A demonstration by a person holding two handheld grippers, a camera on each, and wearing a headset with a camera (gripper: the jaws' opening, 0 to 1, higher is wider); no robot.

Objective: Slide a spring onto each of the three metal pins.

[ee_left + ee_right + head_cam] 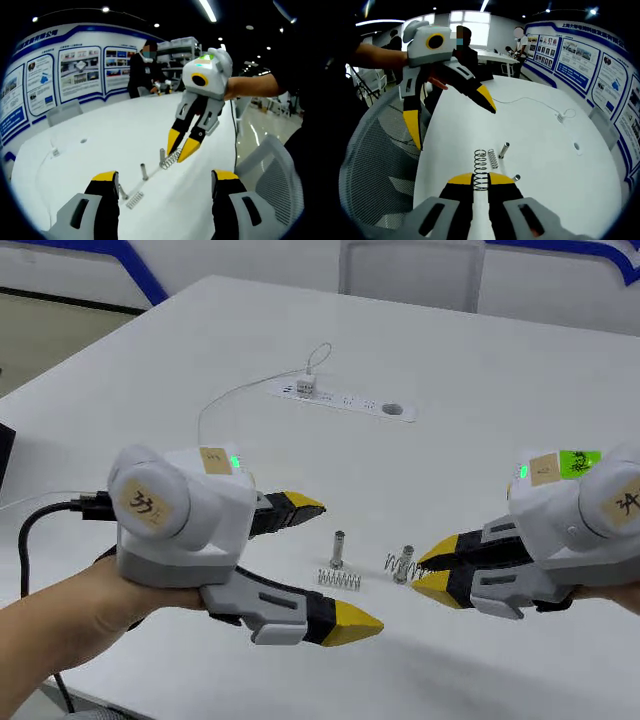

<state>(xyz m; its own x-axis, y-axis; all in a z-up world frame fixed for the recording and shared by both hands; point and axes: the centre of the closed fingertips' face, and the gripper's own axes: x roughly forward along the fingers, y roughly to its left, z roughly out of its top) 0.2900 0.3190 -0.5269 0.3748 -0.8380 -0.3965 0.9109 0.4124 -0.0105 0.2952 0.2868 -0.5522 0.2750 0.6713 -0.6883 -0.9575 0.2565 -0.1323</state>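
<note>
My right gripper point(428, 573) is shut on the end of a spring point(398, 563), which sticks out past its yellow tips point(481, 181) beside an upright metal pin point(407, 562). A second pin point(338, 547) stands a little to the left, and a loose spring point(340, 579) lies on the table in front of it. My left gripper point(335, 565) is open wide, its jaws on either side of this area and holding nothing. In the left gripper view a third small pin point(121, 191) stands by my left finger point(105, 180), close to the loose spring point(135, 199).
The white table point(450, 360) carries a power strip point(345, 400) with a white plug and cable at the middle back. A black cable point(40, 530) trails from my left gripper. A mesh chair point(380, 150) stands at the table's edge, and people stand in the background.
</note>
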